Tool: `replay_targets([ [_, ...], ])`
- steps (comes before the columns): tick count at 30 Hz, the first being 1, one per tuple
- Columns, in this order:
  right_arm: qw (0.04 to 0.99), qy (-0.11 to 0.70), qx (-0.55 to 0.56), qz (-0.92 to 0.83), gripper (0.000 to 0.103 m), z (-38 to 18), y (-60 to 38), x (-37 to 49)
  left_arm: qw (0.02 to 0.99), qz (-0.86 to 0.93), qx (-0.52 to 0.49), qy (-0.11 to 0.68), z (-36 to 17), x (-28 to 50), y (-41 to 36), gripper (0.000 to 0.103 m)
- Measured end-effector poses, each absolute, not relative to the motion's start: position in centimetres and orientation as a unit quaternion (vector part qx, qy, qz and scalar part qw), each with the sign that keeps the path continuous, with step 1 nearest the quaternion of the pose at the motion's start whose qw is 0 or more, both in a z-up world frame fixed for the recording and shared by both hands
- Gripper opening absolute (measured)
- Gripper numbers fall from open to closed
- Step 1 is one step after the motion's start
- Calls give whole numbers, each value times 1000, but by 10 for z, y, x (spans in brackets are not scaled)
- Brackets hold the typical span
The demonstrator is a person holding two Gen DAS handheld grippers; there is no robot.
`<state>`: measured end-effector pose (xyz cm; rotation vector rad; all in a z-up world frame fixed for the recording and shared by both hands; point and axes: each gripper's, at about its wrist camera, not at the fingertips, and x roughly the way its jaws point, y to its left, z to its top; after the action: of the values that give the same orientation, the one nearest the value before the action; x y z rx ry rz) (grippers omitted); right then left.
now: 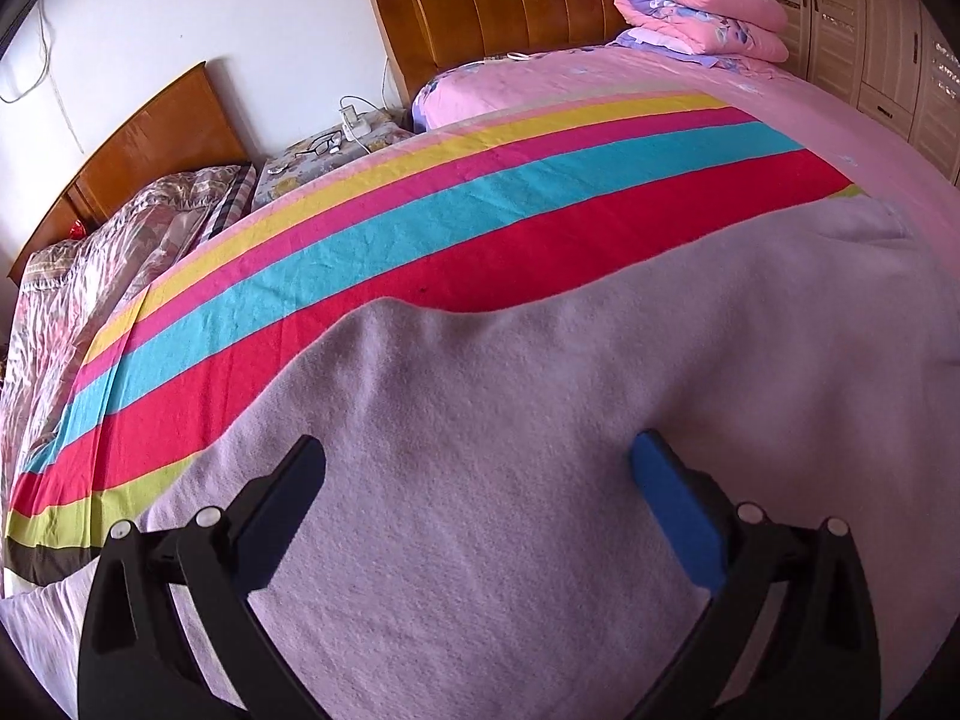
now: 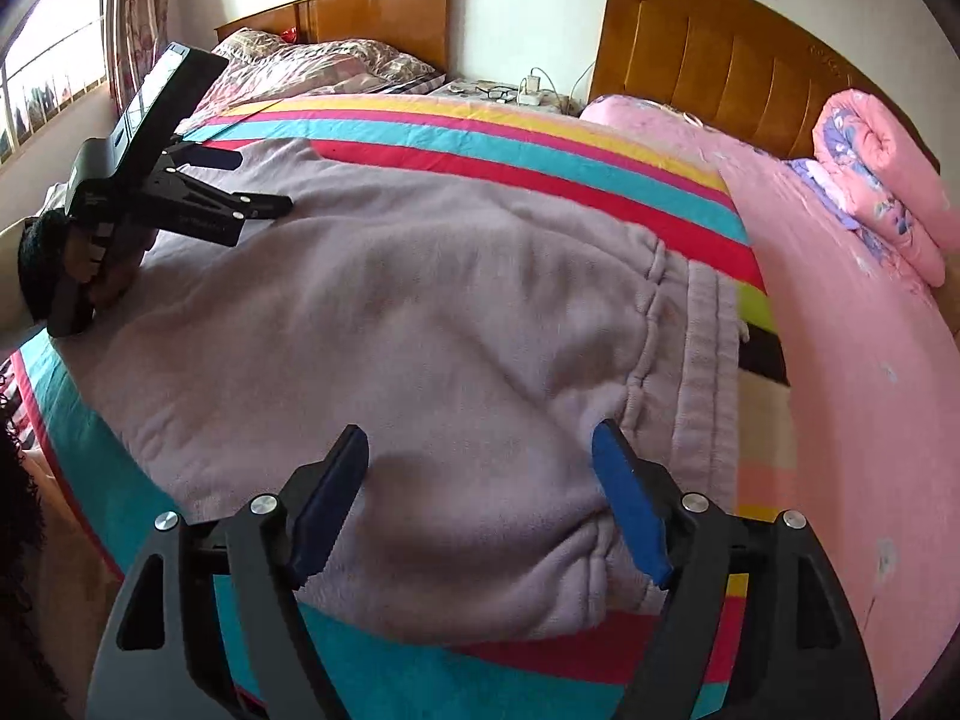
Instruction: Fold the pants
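Both fingers of the left gripper (image 1: 477,456) are standing apart, hovering over the pants (image 1: 540,420) spreading beneath and beyond them on the striped blanket (image 1: 360,228). Right gripper (image 2: 480,450) fingers are likewise gaping wide, straddling the hip fabric with the waistband (image 2: 708,360) just beyond the right finger; pinching only at an edge, evenly on both sides, should be keeping the fold straight.

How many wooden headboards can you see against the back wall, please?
2: one headboard at the left behind the floral bedding, the other headboard at the right behind the pink bed. Neither looks hidden.
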<state>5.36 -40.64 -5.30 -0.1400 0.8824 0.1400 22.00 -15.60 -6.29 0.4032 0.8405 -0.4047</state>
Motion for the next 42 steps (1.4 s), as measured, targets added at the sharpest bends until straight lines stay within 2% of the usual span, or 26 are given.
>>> replay_targets([
  [6,895,438,-66,52,74,-44,-401,57,866,-208,160,425,-64,227,-148,102],
  [8,904,420,-60,44,74,-30,-397,63,866,-209,158,425,-65,228,-148,102],
  [11,916,396,-52,50,79,-17,-388,81,867,-207,162,423,-65,227,-148,102],
  [17,892,445,-72,31,82,-51,-380,130,867,-209,156,425,-65,227,-147,102],
  [21,895,441,-56,25,85,-56,-383,127,866,-211,149,429,-65,227,-146,102],
  [24,889,454,-47,-17,86,-47,-382,128,863,-215,140,435,-65,230,-143,102],
  [27,904,426,-26,-24,86,-21,-372,125,865,-204,139,436,-56,226,-129,102],
  [33,913,398,-66,50,86,6,-295,152,892,-165,125,401,-18,210,-47,102],
  [42,873,410,-96,248,86,-13,-109,229,888,8,8,460,-34,209,168,102],
])
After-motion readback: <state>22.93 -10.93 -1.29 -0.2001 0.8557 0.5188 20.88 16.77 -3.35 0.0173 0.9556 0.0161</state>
